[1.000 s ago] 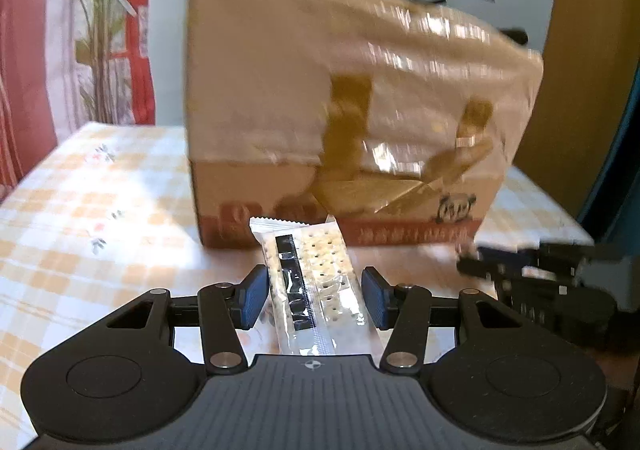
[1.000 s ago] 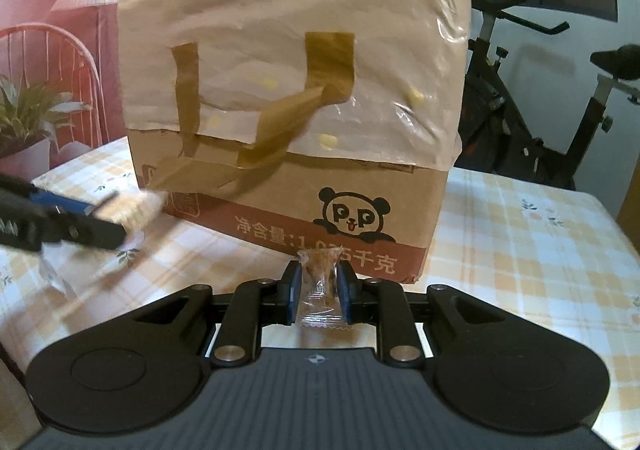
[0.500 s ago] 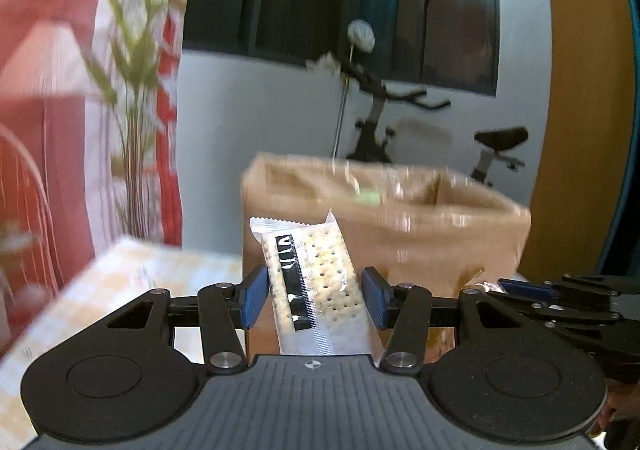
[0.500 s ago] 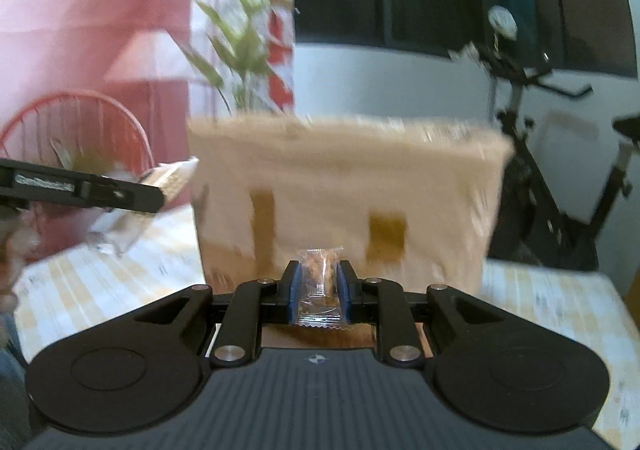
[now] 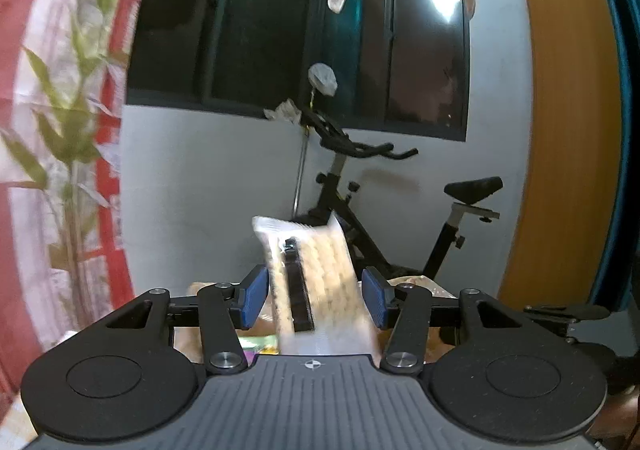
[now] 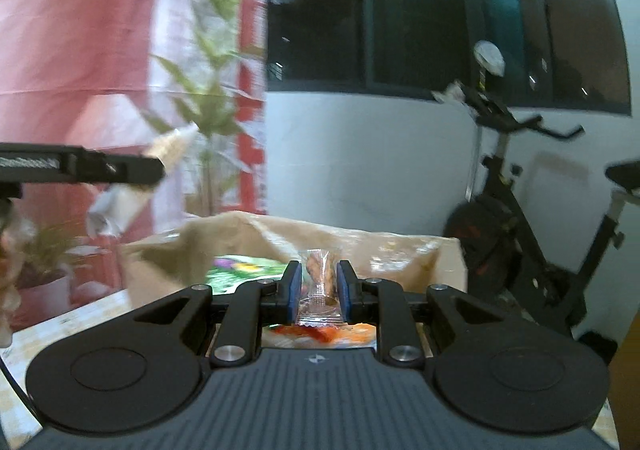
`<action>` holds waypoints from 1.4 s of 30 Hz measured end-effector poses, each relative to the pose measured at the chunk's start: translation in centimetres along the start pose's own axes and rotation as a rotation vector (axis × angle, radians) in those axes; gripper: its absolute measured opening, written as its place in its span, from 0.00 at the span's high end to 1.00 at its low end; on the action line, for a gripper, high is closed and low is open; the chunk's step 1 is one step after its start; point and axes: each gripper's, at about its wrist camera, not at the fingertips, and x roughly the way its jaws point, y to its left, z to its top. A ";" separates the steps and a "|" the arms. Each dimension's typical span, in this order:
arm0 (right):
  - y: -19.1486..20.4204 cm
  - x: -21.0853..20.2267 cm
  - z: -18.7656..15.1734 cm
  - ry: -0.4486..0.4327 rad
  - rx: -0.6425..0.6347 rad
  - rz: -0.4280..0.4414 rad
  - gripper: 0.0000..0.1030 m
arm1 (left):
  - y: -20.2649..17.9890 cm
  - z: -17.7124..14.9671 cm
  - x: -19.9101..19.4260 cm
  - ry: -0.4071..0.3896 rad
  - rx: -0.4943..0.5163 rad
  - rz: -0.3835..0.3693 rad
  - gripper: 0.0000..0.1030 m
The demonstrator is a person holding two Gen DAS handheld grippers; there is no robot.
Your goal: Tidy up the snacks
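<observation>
Checkered surface (image 6: 80, 320) carries one open cardboard box (image 6: 400, 250); one exercise bike (image 5: 360, 210) and a dark window behind. Two snacks held: left gripper (image 5: 316, 296) jaws half-wide, clamping one cracker pack (image 5: 316, 270); right gripper (image 6: 318, 290) jaws narrow, pinching one small wrapped snack (image 6: 318, 278) above the box opening.

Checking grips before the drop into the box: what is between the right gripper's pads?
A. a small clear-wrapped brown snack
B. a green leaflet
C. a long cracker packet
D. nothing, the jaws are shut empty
A: in the right wrist view the right gripper is shut on a small clear-wrapped brown snack, above the open cardboard box; the cracker packet is in the left gripper.
</observation>
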 end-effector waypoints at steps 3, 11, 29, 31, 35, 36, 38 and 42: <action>-1.5 1.9 0.4 0.043 0.047 -0.029 0.80 | -0.5 -0.3 2.9 0.040 0.007 -0.006 0.48; -2.1 5.1 -0.4 0.187 0.006 -0.069 0.80 | -0.1 -2.9 6.9 0.180 0.011 0.017 0.44; 0.3 2.7 1.4 0.187 0.015 -0.057 0.18 | 2.2 -1.6 1.3 0.180 0.016 0.111 0.04; 0.6 2.3 1.7 0.186 0.027 -0.055 0.13 | 2.3 -1.3 0.4 0.169 0.016 0.112 0.04; 1.3 1.2 2.0 0.179 0.046 -0.071 0.07 | 2.0 -0.7 -1.1 0.158 0.044 0.167 0.04; 1.4 1.0 2.1 0.177 0.050 -0.078 0.06 | 1.9 -0.6 -1.4 0.163 0.059 0.187 0.04; 1.7 0.4 2.3 0.176 0.059 -0.088 0.03 | 1.6 -0.3 -1.9 0.175 0.082 0.217 0.04; 2.2 -1.0 2.7 0.163 0.090 -0.112 0.00 | 1.7 0.3 -3.8 0.150 0.073 0.194 0.04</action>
